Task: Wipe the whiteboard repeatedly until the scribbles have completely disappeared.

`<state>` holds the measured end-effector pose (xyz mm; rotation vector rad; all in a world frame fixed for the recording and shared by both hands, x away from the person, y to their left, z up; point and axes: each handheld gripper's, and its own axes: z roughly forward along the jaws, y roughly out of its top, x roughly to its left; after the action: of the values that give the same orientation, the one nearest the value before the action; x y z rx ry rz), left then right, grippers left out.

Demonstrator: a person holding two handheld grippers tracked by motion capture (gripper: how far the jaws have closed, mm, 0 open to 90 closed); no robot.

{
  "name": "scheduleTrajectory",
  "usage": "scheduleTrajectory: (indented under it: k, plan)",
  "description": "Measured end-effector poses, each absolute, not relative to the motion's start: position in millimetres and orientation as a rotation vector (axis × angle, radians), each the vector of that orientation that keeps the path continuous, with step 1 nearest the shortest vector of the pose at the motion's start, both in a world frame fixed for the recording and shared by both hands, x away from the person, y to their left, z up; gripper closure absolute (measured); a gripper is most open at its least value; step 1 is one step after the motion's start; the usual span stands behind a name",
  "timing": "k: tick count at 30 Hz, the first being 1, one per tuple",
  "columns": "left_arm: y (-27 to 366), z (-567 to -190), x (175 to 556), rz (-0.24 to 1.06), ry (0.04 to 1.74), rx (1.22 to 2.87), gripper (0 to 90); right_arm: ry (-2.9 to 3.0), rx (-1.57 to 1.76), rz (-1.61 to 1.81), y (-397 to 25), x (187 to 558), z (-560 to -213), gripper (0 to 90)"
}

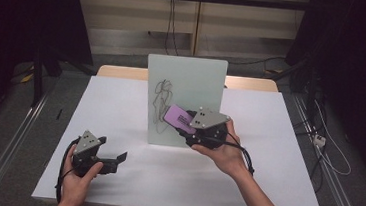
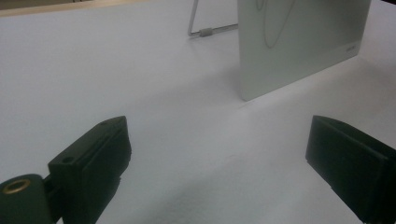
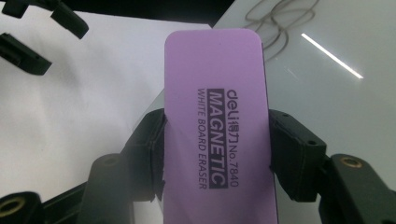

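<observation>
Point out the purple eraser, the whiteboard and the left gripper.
purple eraser [image 3: 215, 93]: right gripper view, bare face above the print.
whiteboard [image 1: 193, 79]: high view, blank upper area.
left gripper [image 2: 217, 168]: left gripper view, midway between its open fingertips.

The board [image 1: 184, 90] stands on the table [image 1: 121, 102]. The eraser [image 1: 178, 117] is in front of it, the left tool [image 1: 116, 160] sits left.
</observation>
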<state>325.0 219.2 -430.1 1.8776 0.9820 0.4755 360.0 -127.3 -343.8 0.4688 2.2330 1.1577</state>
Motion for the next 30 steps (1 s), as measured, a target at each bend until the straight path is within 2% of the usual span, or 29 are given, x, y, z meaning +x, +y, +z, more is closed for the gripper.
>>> scheduleTrajectory:
  k: [10,30]
  plan:
    - [219,-430,325,0.468,0.969,1.883,6.4,2.108,0.447,1.059,-117,365,-331,41.4]
    - [221,-429,327,0.458,0.965,1.884,6.4,2.063,0.5,1.078,-106,394,-295,41.5]
